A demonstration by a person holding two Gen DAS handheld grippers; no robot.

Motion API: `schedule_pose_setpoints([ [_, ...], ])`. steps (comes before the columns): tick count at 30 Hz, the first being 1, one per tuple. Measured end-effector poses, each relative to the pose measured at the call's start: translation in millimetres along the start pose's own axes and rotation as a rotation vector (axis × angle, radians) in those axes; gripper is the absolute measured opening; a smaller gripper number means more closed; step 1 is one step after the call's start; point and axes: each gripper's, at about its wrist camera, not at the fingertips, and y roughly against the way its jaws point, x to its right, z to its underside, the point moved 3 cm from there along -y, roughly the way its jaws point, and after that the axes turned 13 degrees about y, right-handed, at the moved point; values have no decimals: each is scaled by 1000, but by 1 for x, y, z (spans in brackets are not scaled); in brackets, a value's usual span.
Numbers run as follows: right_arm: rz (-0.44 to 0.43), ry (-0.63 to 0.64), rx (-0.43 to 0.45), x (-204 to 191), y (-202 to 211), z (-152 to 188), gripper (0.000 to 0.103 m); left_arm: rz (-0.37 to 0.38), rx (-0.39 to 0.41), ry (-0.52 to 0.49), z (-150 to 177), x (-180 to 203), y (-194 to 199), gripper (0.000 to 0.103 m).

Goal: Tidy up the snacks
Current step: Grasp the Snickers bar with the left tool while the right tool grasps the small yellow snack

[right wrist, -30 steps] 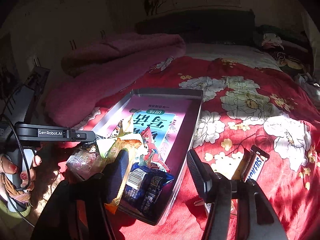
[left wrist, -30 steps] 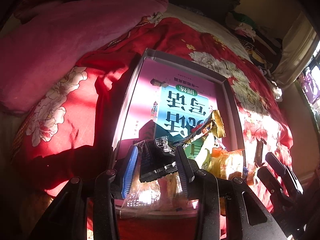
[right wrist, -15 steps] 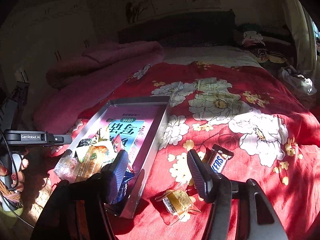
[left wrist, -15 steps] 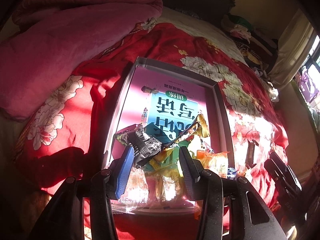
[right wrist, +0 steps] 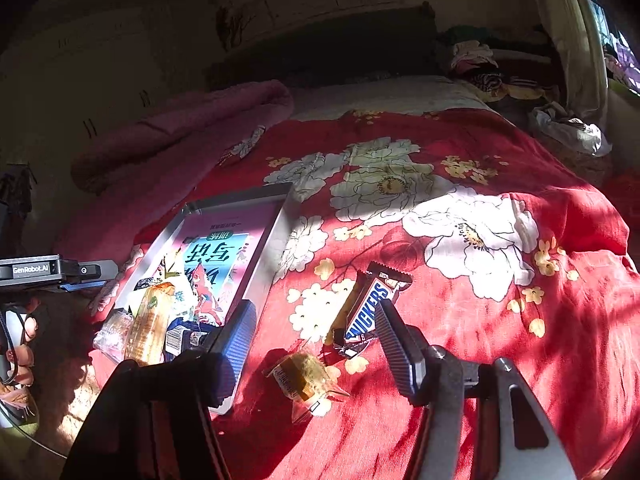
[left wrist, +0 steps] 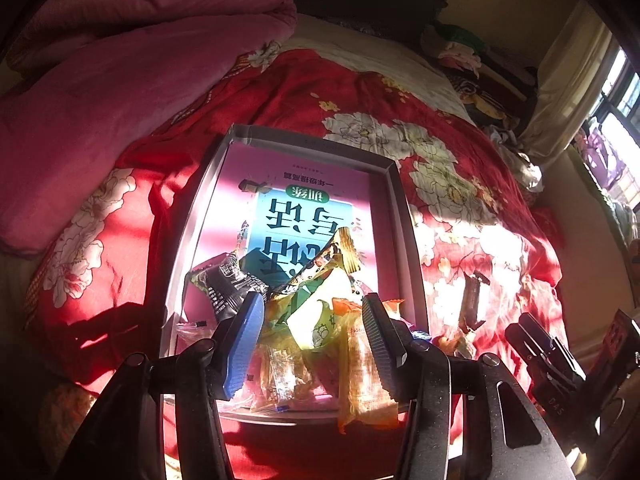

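The snacks lay heaped at the near end of a shallow grey box that sat on the bed, on a red bedspread printed with white flowers. A black packet lay at the left of the heap, green and yellow wrappers in the middle, and clear-wrapped cakes along the near wall. The far half of the box was bare, showing a pink and blue print with large characters on its floor. The left gripper hung over the near end of the box; its jaws were opening, and nothing was pressed between them, the wrappers lying loose below. Two snacks lay outside the box on the bedspread, to its right: a Snickers bar and, nearer the camera, a small cake in clear wrap. The right gripper hovered over these two with its jaws parted and empty, the bar just beside its right finger and the cake between the fingers, lower down. In the right wrist view a hand held the left gripper's handle at the left edge. A pink quilt was bunched beyond the box, toward the head of the bed.
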Motion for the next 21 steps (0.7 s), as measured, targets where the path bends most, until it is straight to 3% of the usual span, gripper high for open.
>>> schedule_pose_setpoints([
  [21,-73,152,-175,-17,-28,31,62,12,-55,-171,24,83,-17,54],
])
